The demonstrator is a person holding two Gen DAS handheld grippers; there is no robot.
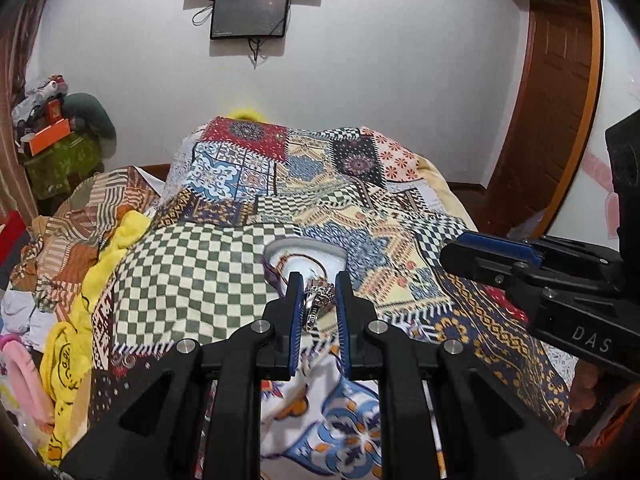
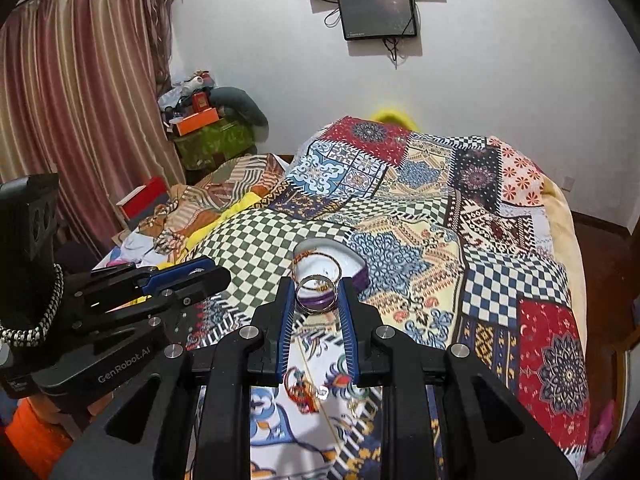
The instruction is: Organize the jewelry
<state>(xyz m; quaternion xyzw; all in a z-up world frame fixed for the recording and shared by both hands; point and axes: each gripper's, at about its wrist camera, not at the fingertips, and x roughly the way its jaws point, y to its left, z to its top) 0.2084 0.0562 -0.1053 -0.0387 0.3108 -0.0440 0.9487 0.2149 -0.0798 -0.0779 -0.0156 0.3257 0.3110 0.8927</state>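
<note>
A white round dish [image 1: 316, 249] with a purple rim lies on the patchwork bedspread; a thin gold bangle [image 1: 320, 265] rests in it. My left gripper [image 1: 318, 285] is shut on a silver jewelled ring [image 1: 319, 295], held just before the dish. In the right wrist view my right gripper [image 2: 317, 290] is shut on a wide silver bangle [image 2: 316, 295], held upright in front of the dish [image 2: 352, 258]. A small ring [image 2: 322, 391] and a thin chain [image 2: 316, 380] lie on the spread under the right gripper. Each gripper shows in the other's view, the right [image 1: 492, 254] and the left [image 2: 192, 274].
The bed is covered by a patchwork bedspread [image 2: 460, 232]. Yellow cloth [image 1: 76, 344] and rumpled fabrics lie along its left side. A cluttered stand with an orange box [image 2: 198, 120] stands by the curtain. Two screens [image 2: 376, 12] hang on the wall. A wooden door [image 1: 560, 92] is on the right.
</note>
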